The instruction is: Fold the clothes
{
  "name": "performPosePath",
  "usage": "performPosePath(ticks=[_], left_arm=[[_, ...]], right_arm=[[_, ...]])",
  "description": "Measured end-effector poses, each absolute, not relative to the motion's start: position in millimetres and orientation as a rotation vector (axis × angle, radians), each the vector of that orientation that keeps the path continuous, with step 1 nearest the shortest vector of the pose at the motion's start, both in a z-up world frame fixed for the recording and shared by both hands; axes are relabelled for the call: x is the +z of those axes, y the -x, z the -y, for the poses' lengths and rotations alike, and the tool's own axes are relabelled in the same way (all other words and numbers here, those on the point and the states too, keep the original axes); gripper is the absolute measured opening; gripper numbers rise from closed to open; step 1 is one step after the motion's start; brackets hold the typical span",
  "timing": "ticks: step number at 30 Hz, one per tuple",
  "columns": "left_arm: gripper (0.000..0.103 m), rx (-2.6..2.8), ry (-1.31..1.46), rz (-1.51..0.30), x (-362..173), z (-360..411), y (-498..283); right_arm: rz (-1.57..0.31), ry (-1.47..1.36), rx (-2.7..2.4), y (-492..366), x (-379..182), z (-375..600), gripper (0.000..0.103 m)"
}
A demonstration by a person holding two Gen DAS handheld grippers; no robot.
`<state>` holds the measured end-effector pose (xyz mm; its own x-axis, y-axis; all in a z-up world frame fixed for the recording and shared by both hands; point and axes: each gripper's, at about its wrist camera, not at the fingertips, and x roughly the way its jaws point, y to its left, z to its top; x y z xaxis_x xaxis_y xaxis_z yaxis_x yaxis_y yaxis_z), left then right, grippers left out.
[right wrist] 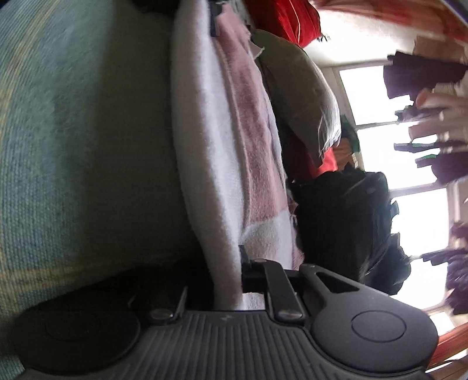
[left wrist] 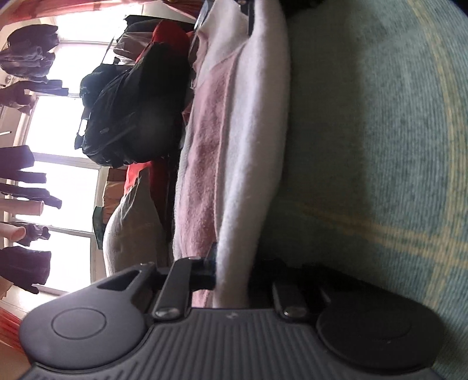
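Note:
A white and pink fleece garment (left wrist: 242, 131) is stretched as a folded band along the green woven bedcover (left wrist: 365, 146). My left gripper (left wrist: 234, 277) is shut on its near end, with fleece pinched between the fingers. At the band's far end a dark finger (left wrist: 250, 20) of the other gripper grips the cloth. In the right wrist view the same garment (right wrist: 210, 131) runs away from my right gripper (right wrist: 228, 271), which is shut on that end. The bedcover (right wrist: 87, 131) lies under it. Both views are rolled sideways.
A black bag (left wrist: 134, 111), red cloth (left wrist: 169, 32) and a grey pillow (right wrist: 301, 96) lie beside the garment. Beyond them are bright windows (right wrist: 380, 146) with dark clothes (left wrist: 26, 52) hanging in front, and orange curtains at the edges.

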<state>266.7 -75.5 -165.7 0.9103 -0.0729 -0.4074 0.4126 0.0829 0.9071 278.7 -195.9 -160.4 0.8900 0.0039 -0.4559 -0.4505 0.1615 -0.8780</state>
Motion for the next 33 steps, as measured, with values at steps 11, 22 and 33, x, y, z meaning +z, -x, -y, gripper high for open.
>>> performPosePath(ticks=[11,22,33], left_arm=[[0.008,-0.360,-1.458,-0.296,-166.9,79.1,-262.5],[0.008,-0.403,-1.481,-0.248,-162.5,69.3,-255.4],[0.008,-0.418,-1.490,-0.207,-140.7,61.2,-237.8]], right_arm=[[-0.400,1.414,0.344,-267.4,-161.5,193.0,0.015],[-0.387,1.391,0.376,-267.5,-149.7,199.2,0.013],[-0.381,1.367,0.400,-246.2,-120.4,201.8,0.012]])
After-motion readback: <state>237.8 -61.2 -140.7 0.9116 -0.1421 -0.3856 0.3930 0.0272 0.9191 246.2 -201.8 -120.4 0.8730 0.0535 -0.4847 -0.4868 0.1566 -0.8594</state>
